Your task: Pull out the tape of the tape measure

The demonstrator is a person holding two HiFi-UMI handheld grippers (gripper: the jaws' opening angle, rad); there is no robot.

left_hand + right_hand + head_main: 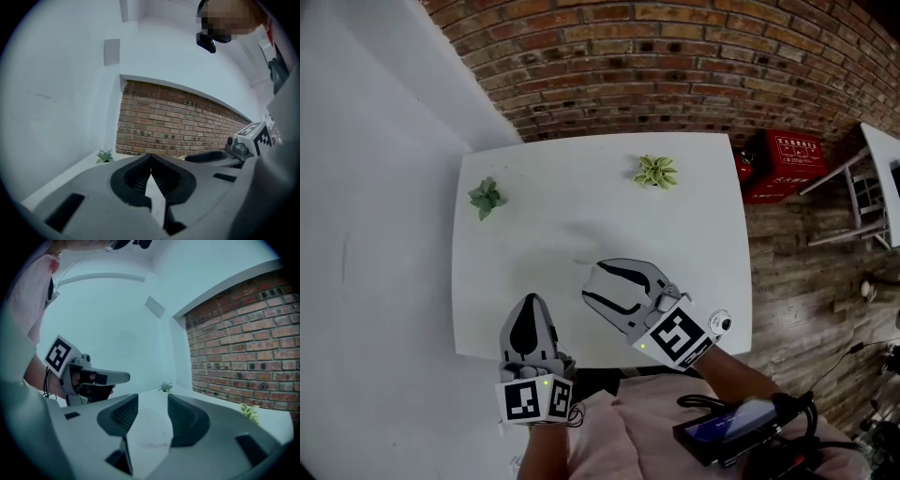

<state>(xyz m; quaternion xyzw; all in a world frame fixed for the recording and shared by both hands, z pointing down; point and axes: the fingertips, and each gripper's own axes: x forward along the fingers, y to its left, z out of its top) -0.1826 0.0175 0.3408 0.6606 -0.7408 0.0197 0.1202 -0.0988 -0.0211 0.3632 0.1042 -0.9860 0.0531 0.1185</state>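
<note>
**Tape measure out of sight**

No view shows the tape measure. The left gripper (pixel 530 305), jaws together and empty, sits at the table's (pixel 694 187) 7 o'clock edge. The right gripper (pixel 592 281), jaws apart and empty, is at 6. One plant (pixel 487 197) stands at 10 o'clock, a second plant (pixel 655 172) at 1.

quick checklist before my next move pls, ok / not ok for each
1. Tape measure in sight: not ok. None shows on the white table in any view.
2. Left hand-held gripper ready to grasp: not ok. Jaws together, nothing between them.
3. Right hand-held gripper ready to grasp: ok. Jaws apart, nothing between them.
4. Plants out of the way: ok. The dark green plant and the pale green plant stand at the table's far side, away from both grippers.
5. Grippers apart from each other: ok.
</note>
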